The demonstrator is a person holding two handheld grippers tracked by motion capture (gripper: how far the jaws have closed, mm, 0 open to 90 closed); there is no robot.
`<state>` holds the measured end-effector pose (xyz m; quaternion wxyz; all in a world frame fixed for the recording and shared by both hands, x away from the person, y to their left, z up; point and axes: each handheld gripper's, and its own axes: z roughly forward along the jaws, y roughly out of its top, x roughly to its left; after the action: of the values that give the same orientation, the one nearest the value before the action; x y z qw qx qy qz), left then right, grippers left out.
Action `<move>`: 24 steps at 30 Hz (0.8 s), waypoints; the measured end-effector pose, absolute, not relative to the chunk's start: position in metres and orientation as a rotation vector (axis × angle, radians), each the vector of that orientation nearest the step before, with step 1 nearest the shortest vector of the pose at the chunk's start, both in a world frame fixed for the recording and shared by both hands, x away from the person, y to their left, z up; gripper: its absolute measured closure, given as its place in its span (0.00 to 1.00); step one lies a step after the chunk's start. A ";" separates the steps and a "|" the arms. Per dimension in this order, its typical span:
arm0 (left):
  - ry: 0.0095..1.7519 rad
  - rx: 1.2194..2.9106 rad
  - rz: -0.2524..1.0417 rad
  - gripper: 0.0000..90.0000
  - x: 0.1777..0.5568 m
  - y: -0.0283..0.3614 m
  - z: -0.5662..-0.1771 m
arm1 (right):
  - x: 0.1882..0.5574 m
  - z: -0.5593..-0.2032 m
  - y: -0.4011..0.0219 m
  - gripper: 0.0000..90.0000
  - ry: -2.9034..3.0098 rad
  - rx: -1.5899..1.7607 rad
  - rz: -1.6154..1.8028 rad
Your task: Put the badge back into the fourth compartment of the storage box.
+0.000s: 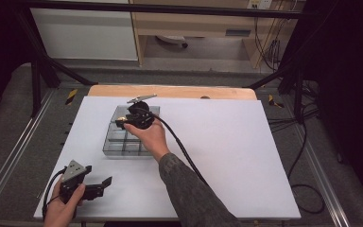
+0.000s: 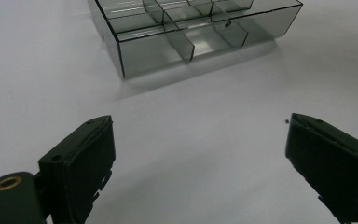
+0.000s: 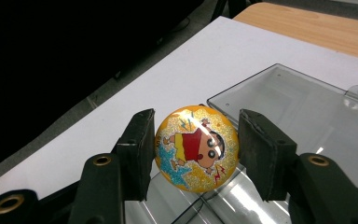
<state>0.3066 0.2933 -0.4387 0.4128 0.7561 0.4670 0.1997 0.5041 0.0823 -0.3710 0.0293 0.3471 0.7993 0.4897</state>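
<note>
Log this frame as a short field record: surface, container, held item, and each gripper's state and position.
surface: white table top with a wooden strip along the far edge
container: clear divided box, lid open and lying flat; the compartments in view look empty
held item: round glittery badge with a cartoon figure
right gripper: over the box, jaws shut on the badge's two sides
left gripper: jaws wide apart, nothing between them, low over the near left part of the table, apart from the box

A glittery yellow badge bears a red-shirted cartoon figure; the divided box is smoky grey.
</note>
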 end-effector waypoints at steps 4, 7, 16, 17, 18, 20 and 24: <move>1.173 1.902 0.502 0.09 0.307 0.293 -0.439 | 0.504 -0.375 0.086 0.53 2.485 1.064 1.497; 1.174 1.902 0.503 0.09 0.307 0.293 -0.439 | 0.503 -0.377 0.088 0.53 2.495 1.063 1.489; 1.173 1.902 0.502 0.09 0.306 0.293 -0.439 | 0.502 -0.381 0.095 0.53 2.542 1.044 1.458; 1.172 1.902 0.502 0.09 0.306 0.293 -0.439 | 0.502 -0.381 0.095 0.53 2.542 1.044 1.458; 1.172 1.902 0.502 0.09 0.306 0.293 -0.439 | 0.502 -0.381 0.096 0.53 2.544 1.043 1.456; 1.173 1.903 0.502 0.09 0.306 0.293 -0.439 | 0.502 -0.382 0.097 0.53 2.550 1.043 1.453; 1.174 1.901 0.498 0.09 0.307 0.293 -0.439 | 0.503 -0.383 0.099 0.53 2.559 1.039 1.444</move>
<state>0.3067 0.2933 -0.4391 0.4135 0.7562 0.4669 0.1980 0.5029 0.0995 -0.3832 0.0122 0.3333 0.8210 0.4634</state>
